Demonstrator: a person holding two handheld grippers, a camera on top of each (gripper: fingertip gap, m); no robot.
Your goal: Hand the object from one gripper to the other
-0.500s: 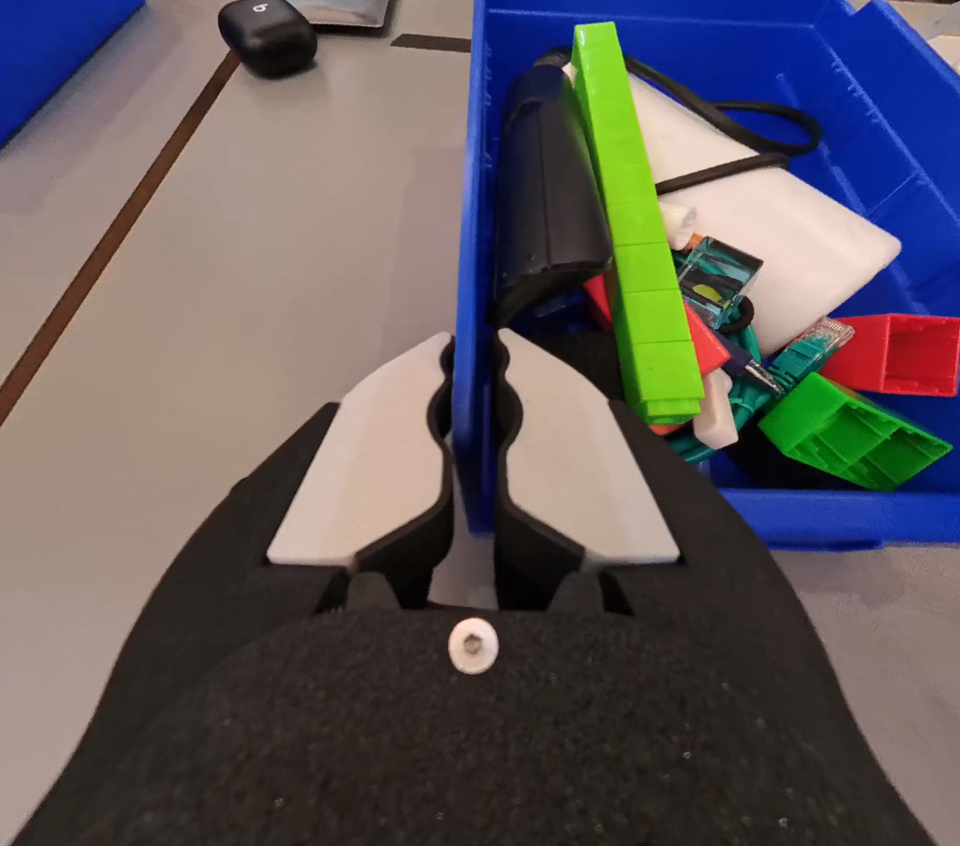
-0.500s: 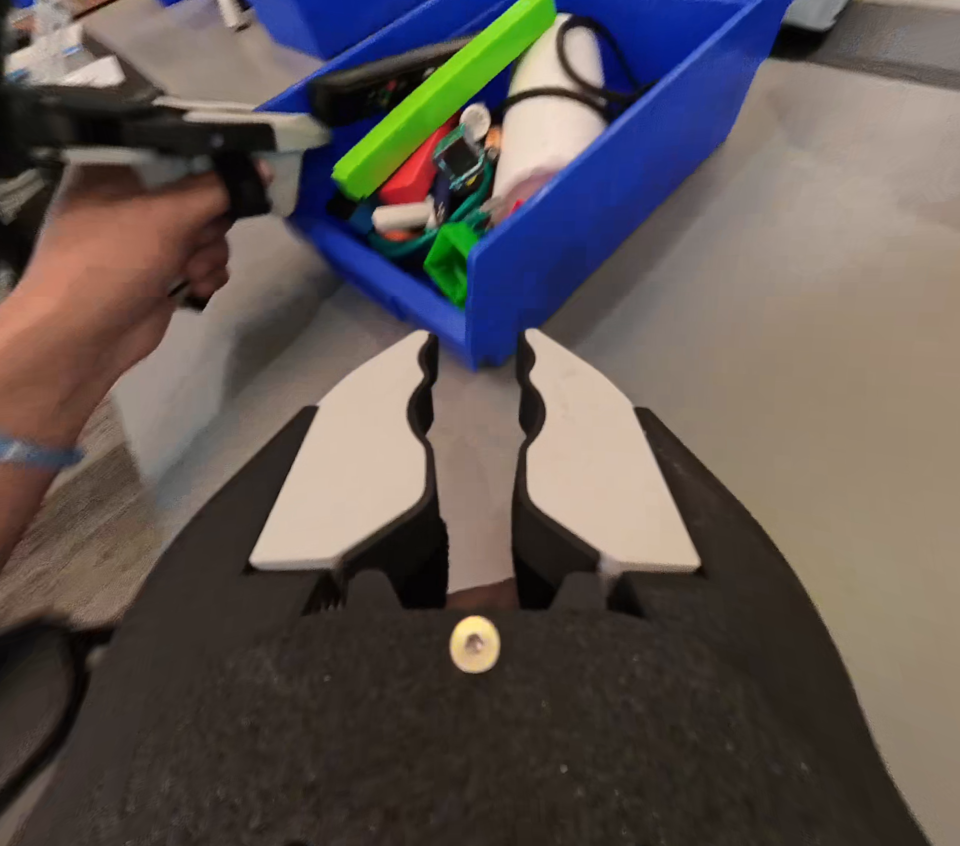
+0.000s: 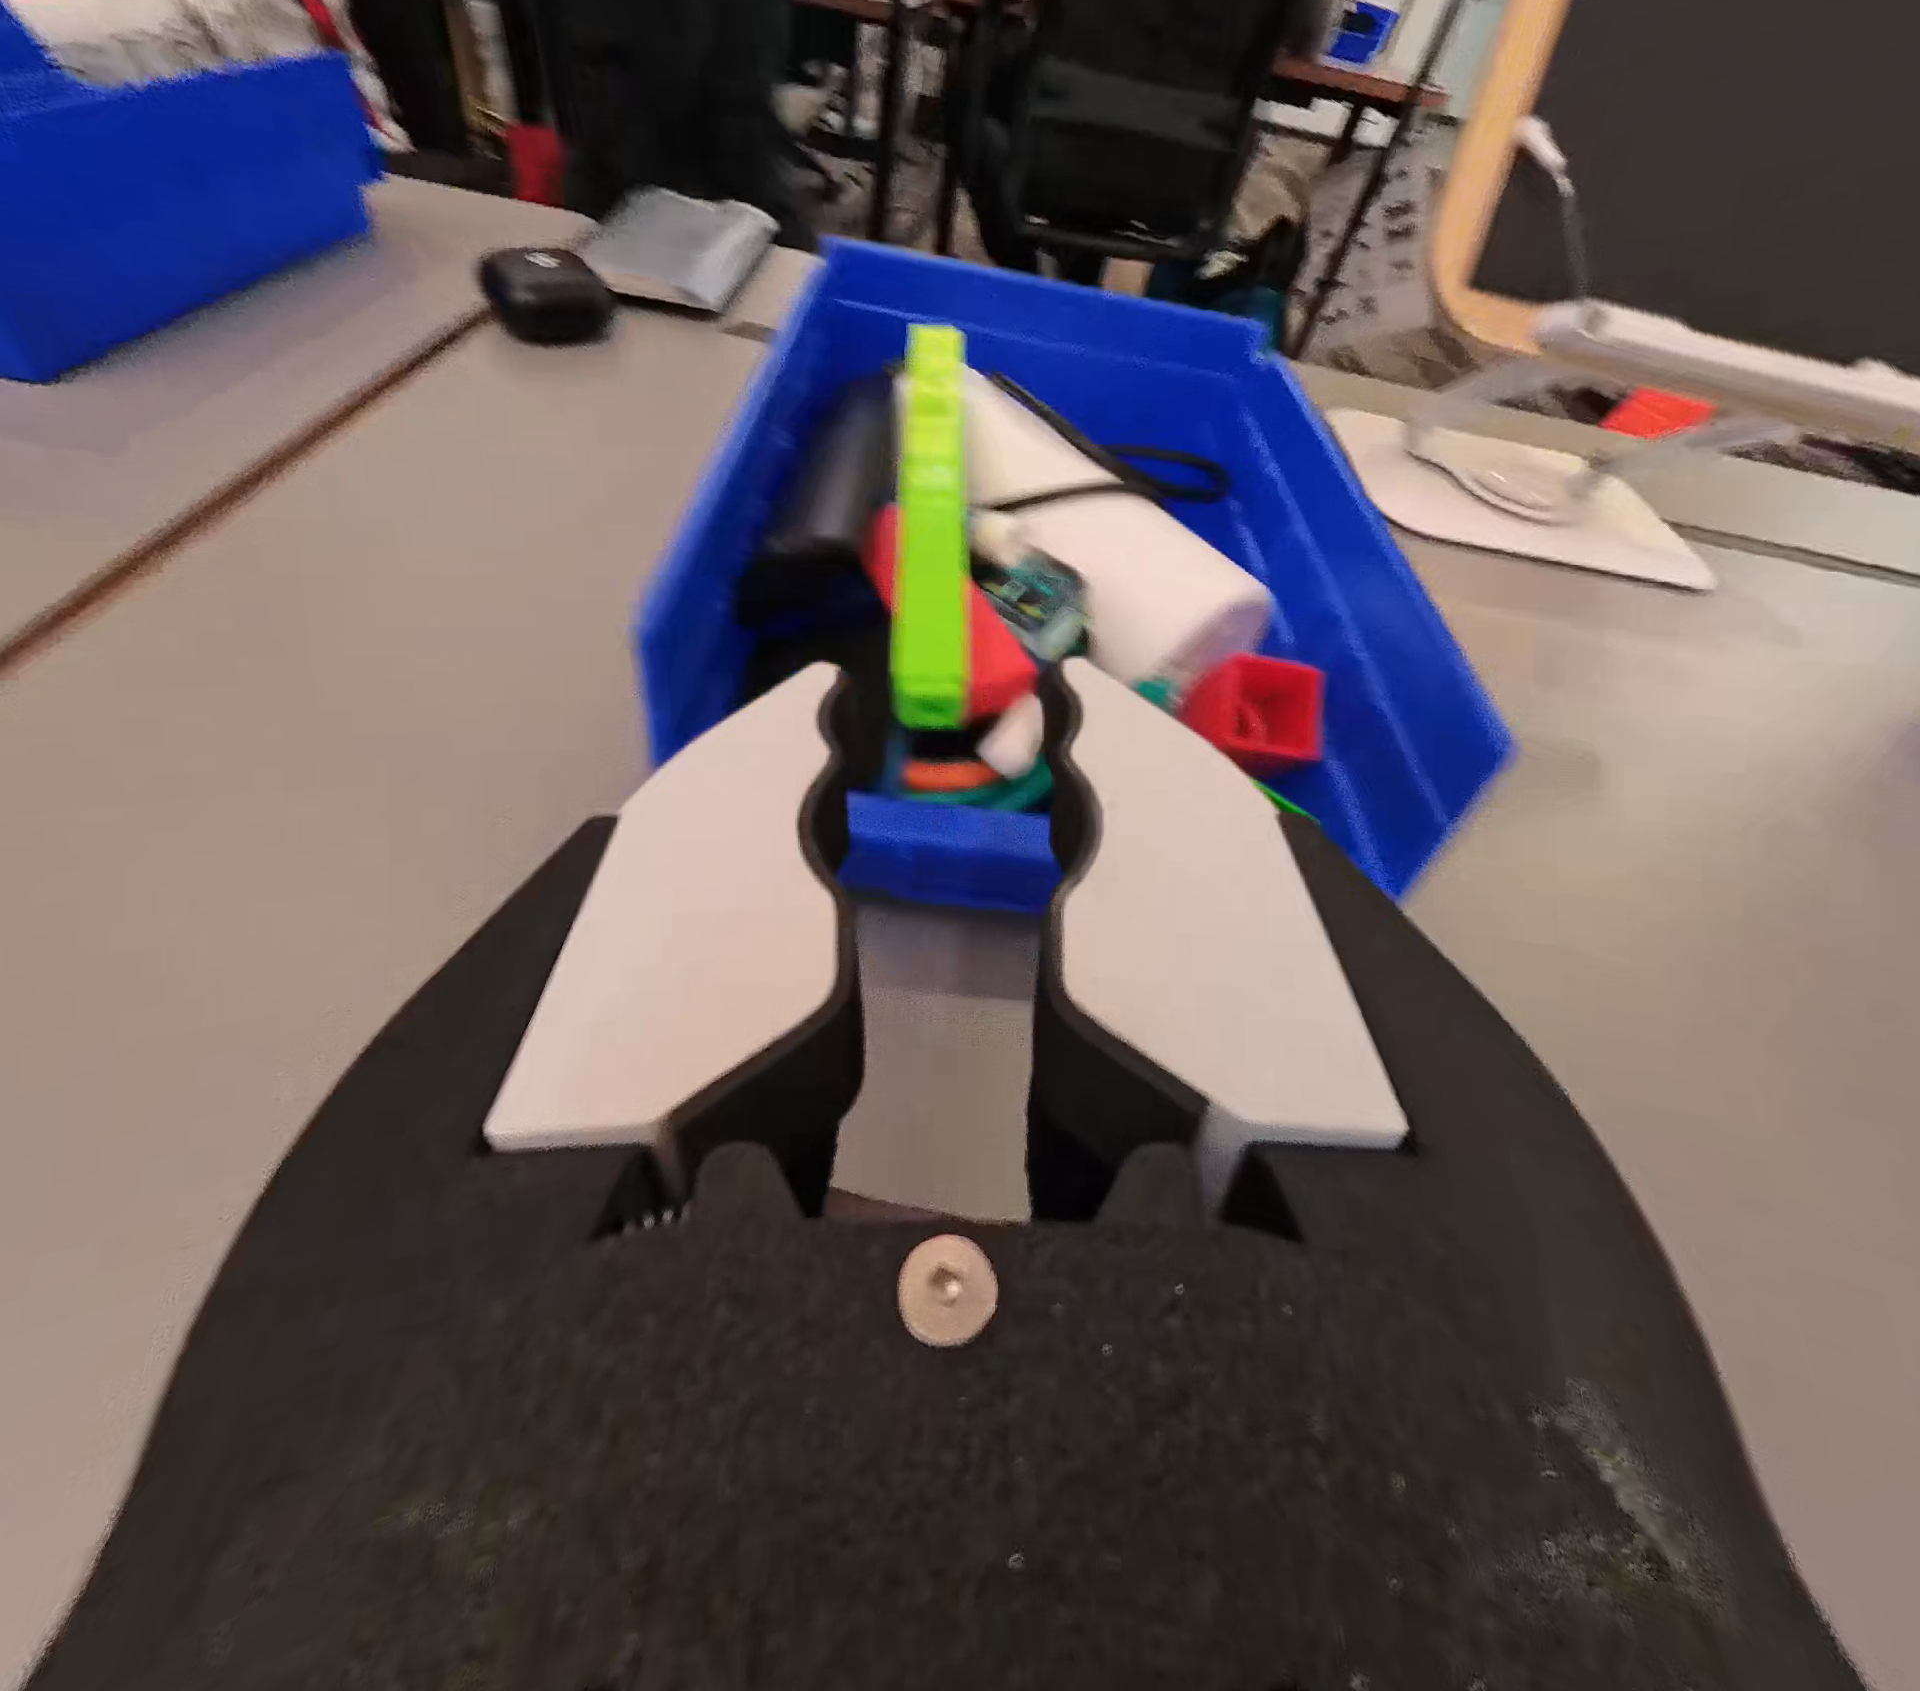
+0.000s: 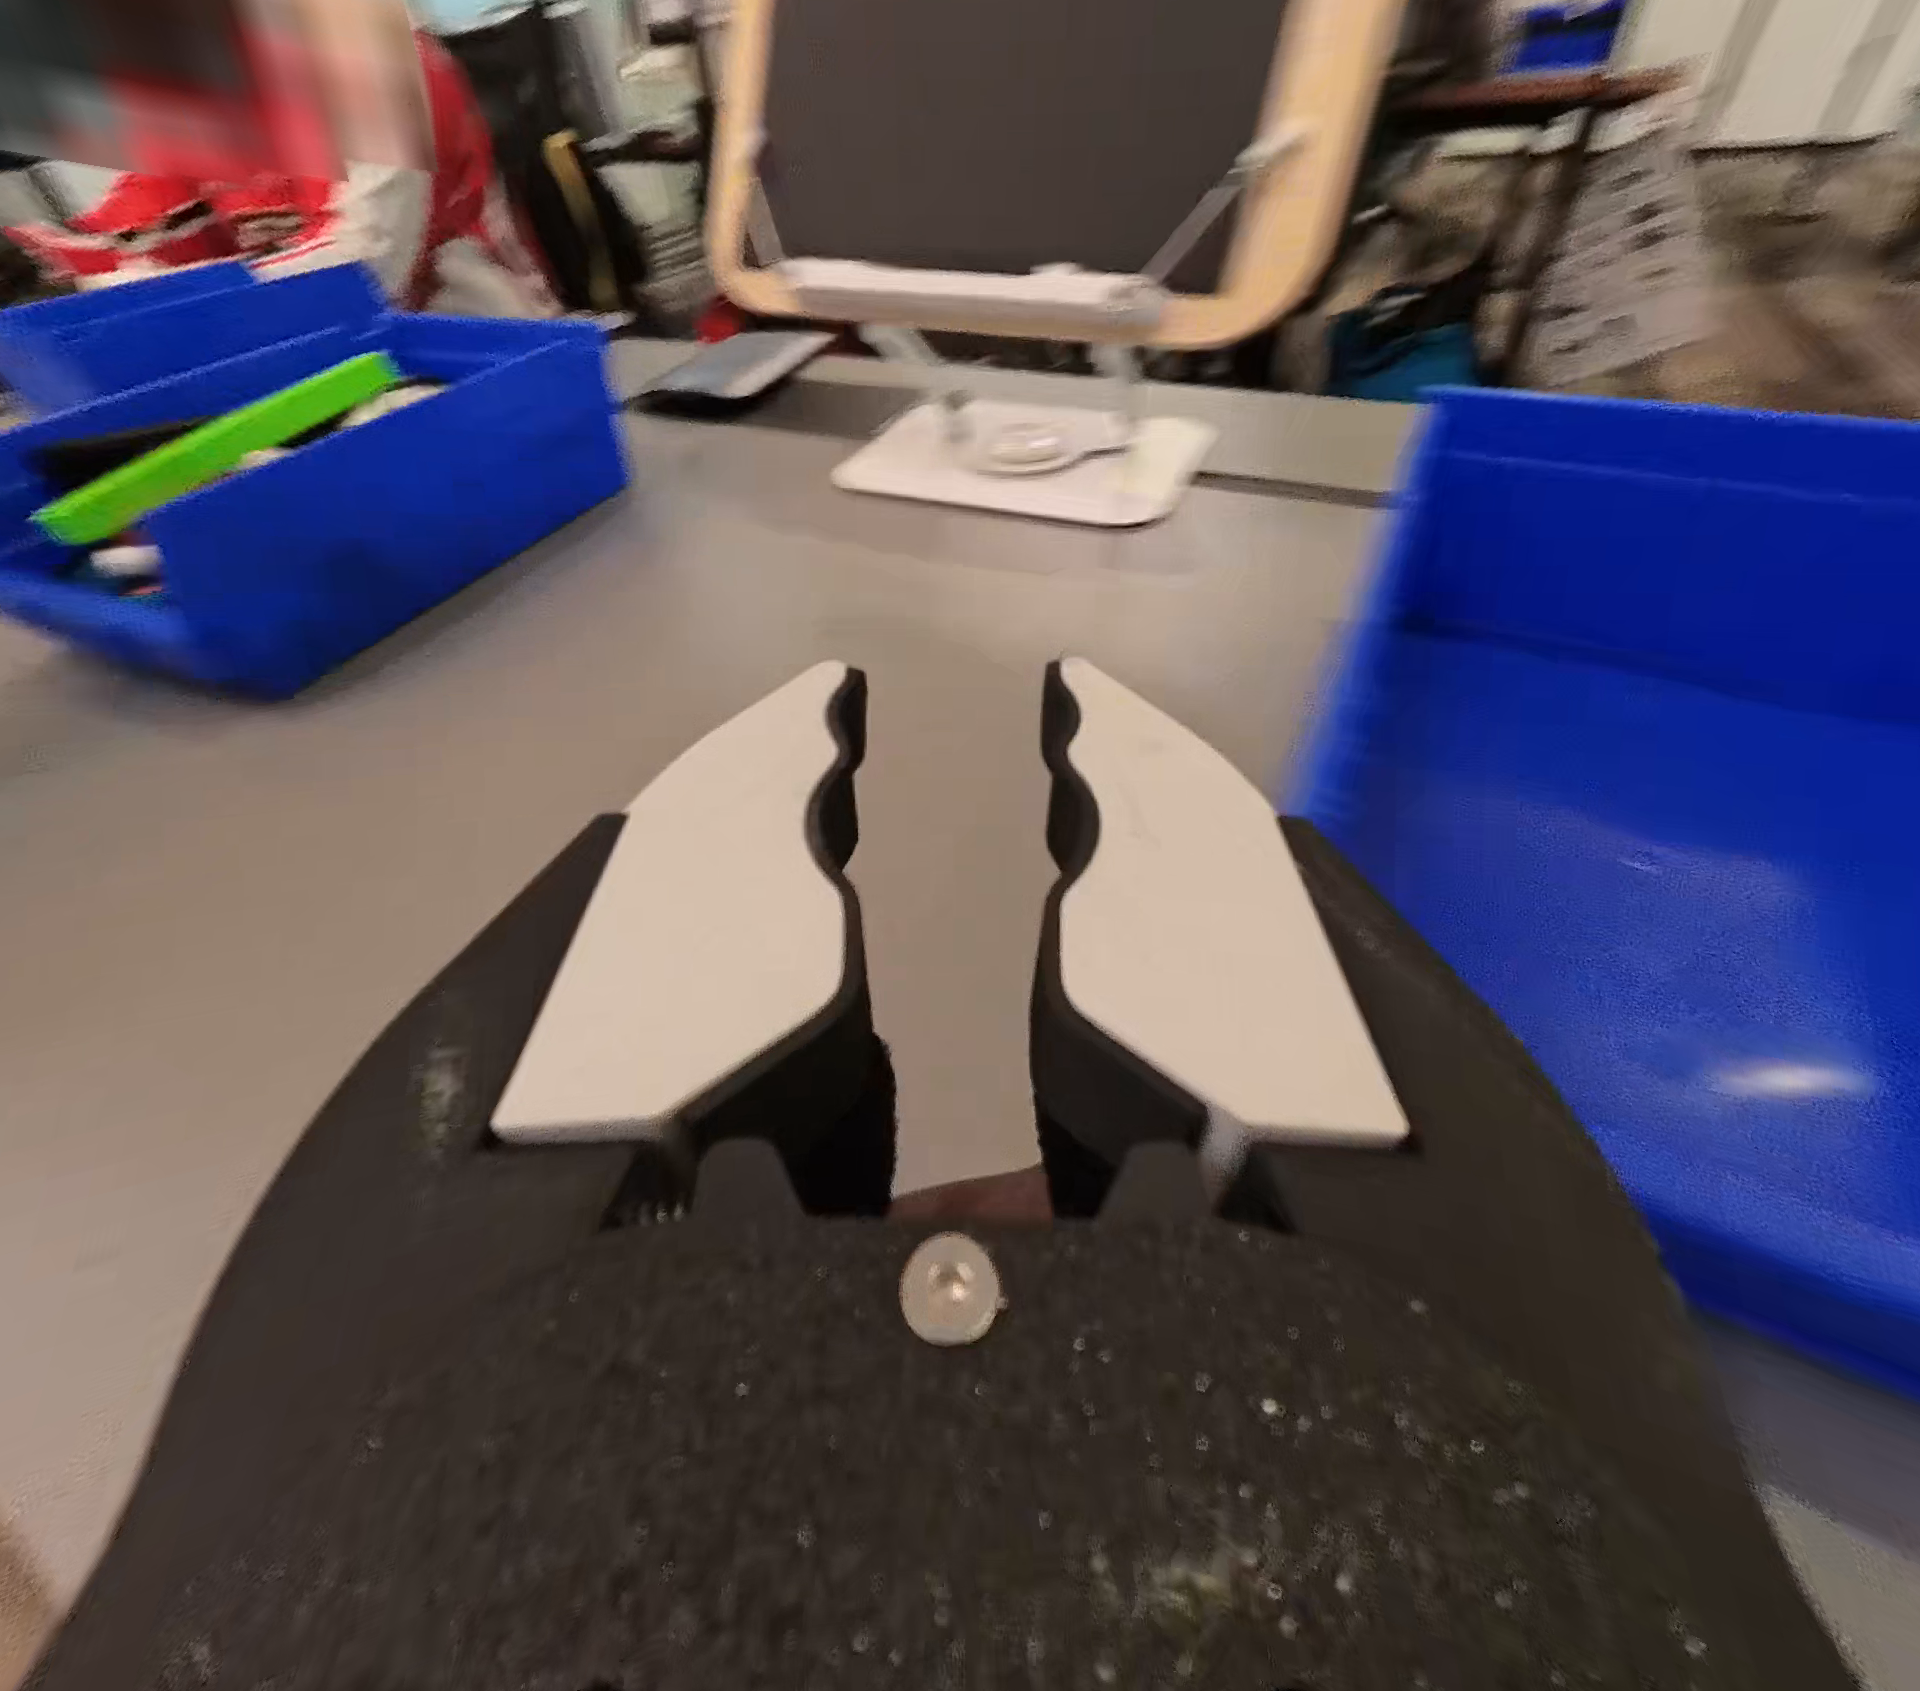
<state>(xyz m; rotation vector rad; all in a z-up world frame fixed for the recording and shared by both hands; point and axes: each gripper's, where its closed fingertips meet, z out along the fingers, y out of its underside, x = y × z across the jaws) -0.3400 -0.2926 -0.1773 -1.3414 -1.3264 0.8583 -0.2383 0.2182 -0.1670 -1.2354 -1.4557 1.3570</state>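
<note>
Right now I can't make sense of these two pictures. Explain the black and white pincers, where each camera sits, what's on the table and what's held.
Each picture comes from a camera mounted on a hand-held two-finger gripper, looking forward along its fingers. The left gripper is open, pointing at a full blue bin holding a long green block bar, a red cube and a white object. The right gripper is open too, over the grey table, beside an empty blue bin. Neither holds anything; no handover has begun.

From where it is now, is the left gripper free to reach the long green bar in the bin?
Probably yes. The left gripper is open and lined up with the green bar, which lies on top of the pile in the bin, uncovered.
</note>
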